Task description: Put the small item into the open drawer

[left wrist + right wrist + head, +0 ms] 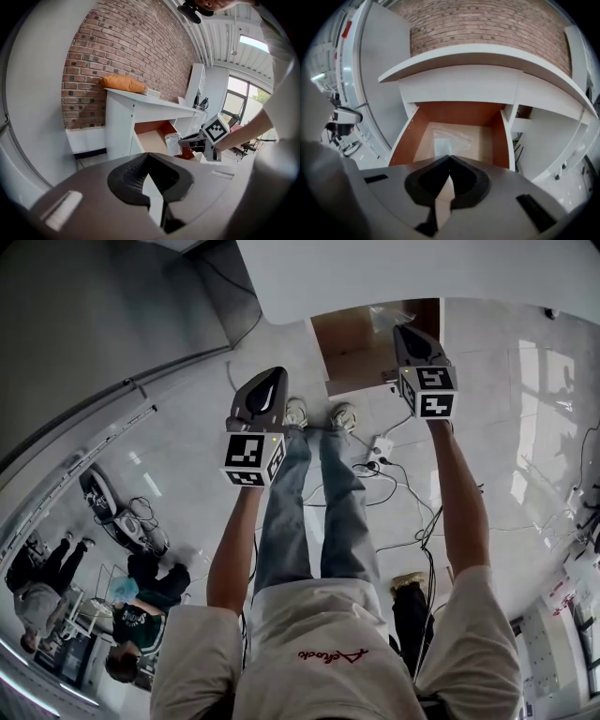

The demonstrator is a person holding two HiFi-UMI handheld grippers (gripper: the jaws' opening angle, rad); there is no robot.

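Side-on only in the left gripper view: the clear bag [172,143] hangs clamped in the shut fingertips of the right gripper [181,139], over the open drawer [151,139]. The left gripper [149,155] has its fingers together, empty, with an orange cushion [123,83] far beyond them.

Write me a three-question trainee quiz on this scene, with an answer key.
1. True or false: the white drawer with a brown interior stands open.
2. Which one grips the clear plastic bag? A) the left gripper B) the right gripper
3. Fill in: the wall behind the white desk is built of red ___.
Key: 1 true; 2 B; 3 brick.
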